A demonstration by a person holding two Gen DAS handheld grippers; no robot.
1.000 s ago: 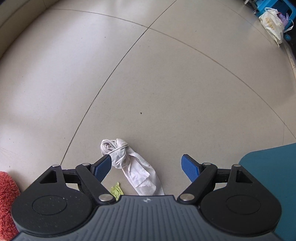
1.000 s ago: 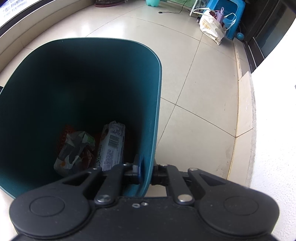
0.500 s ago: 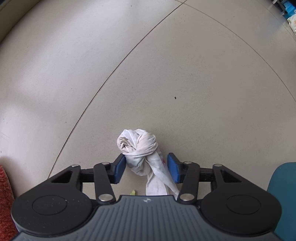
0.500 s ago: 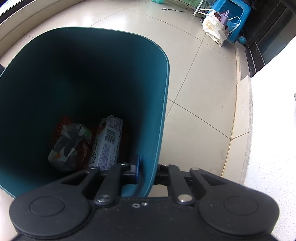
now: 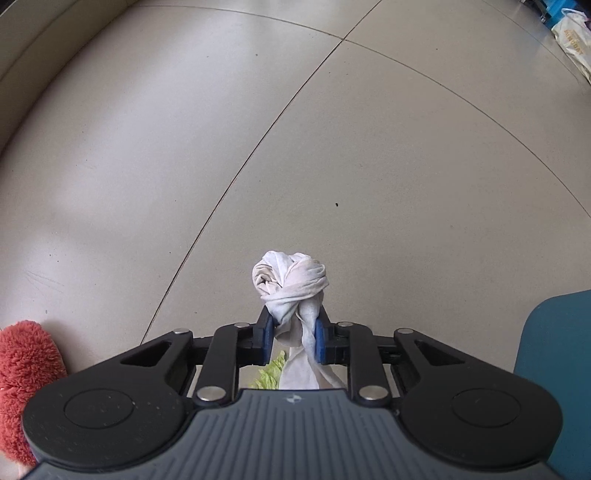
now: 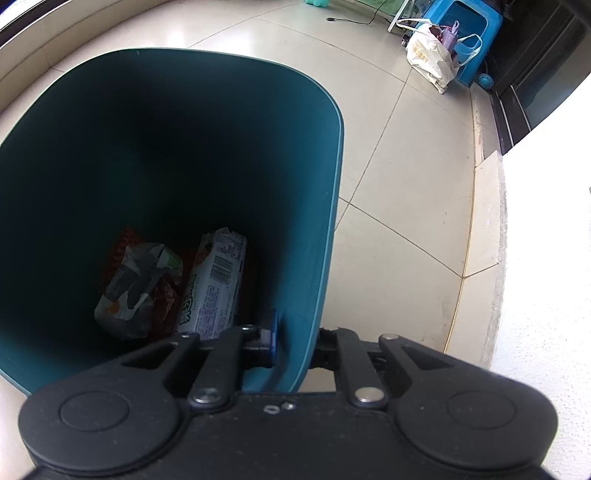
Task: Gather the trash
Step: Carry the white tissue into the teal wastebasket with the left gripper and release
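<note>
Your left claw (image 5: pixel 293 338) is closing on the knotted white tissue (image 5: pixel 290 284): both blue pads press its neck at lower centre of the left wrist view, the knot standing just above the pads, the tail hanging below them. A green scrap (image 5: pixel 271 373) lies on the tiled floor (image 5: pixel 332 129) just under the claw. A red fuzzy thing (image 5: pixel 26 365) sits at the lower left edge.

Your right claw (image 6: pixel 295 338) is narrow, clamped on the wall of the teal bin (image 6: pixel 325 206), one pad inside, one outside. In the bin's bottom lie a barcoded wrapper (image 6: pixel 214 288) and a crumpled wrapper (image 6: pixel 136 288). A white bag (image 6: pixel 432 59) leans on a blue stool (image 6: pixel 476 26) at upper right.
</note>
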